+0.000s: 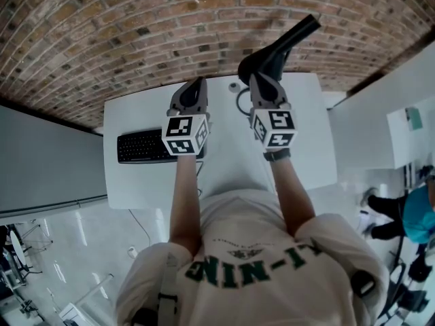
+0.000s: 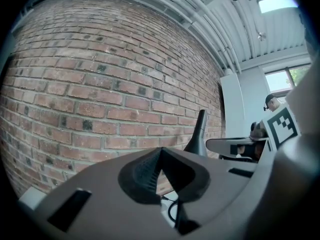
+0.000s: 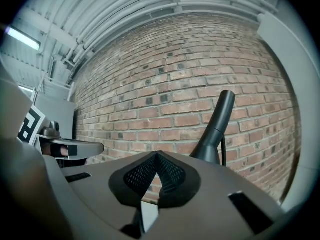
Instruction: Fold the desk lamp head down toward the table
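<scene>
Desk lamp, matte black and tapered, rises beyond 2 closed, empty jaw pairs.

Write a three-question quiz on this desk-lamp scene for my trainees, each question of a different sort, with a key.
1. True or false: the right gripper is clamped on the desk lamp.
2. Which thing lies on the white table, on the left gripper side? A) a mug B) a black keyboard C) a book
3. Fill in: the wall behind the table is made of ____.

Key
1. False: its jaws are together with nothing between them, and the lamp stands beyond them.
2. B
3. brick
</scene>
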